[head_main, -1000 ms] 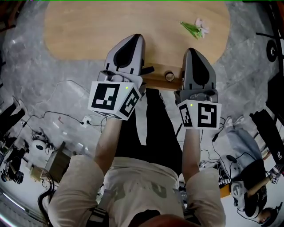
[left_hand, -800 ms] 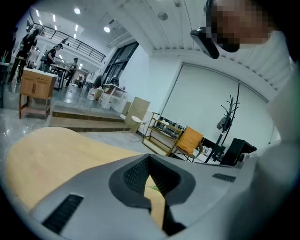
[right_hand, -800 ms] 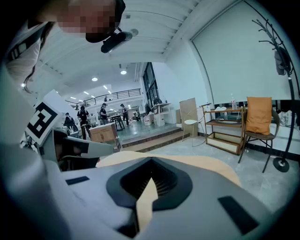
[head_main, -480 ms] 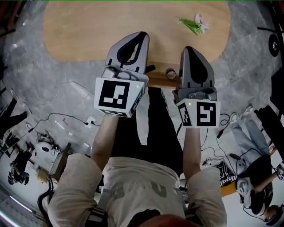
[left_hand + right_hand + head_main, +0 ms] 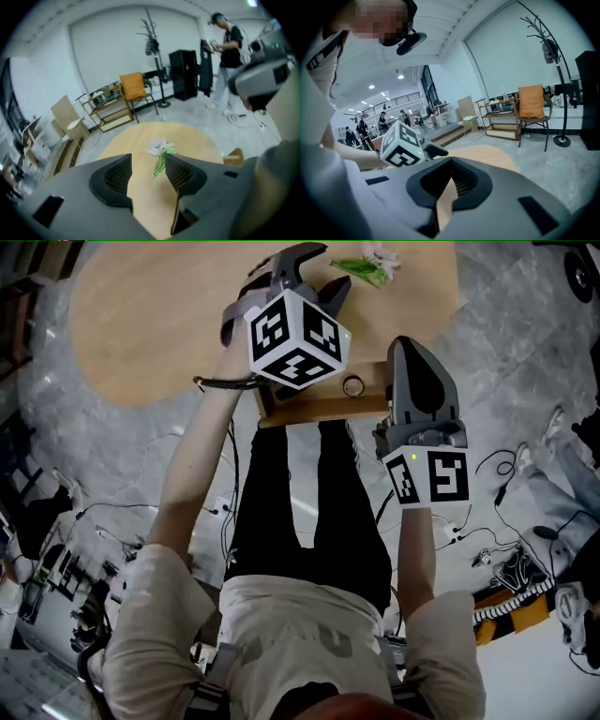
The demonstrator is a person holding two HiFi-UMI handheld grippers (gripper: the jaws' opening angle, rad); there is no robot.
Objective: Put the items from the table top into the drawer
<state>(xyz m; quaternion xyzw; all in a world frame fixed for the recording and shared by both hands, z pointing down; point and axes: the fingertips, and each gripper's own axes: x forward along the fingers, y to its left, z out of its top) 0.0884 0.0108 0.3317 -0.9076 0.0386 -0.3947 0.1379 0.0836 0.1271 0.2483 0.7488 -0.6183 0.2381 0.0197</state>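
An artificial flower (image 5: 370, 263) with pale petals and green leaves lies at the far side of the round wooden table (image 5: 159, 324). My left gripper (image 5: 319, 270) reaches out over the table just short of it. Its jaws have just been opening and stand open. In the left gripper view the flower (image 5: 160, 153) shows in the gap of the left gripper (image 5: 147, 164), beyond the tips, with nothing pressed. The wooden drawer (image 5: 309, 411) stands open at the table's near edge, and a small ring-shaped item (image 5: 353, 385) lies in it. My right gripper (image 5: 409, 348) is shut beside the drawer's right end.
Cables and equipment litter the grey floor on both sides of the person's legs (image 5: 309, 512). Beyond the table stand a chair with an orange cloth (image 5: 133, 89), a shelf trolley (image 5: 110, 110), a coat rack (image 5: 151, 47) and a standing person (image 5: 229, 51).
My left gripper has gone from the drawer front out across the table toward the flower, has rolled over, and its jaws have opened. The right gripper has shifted slightly along the drawer.
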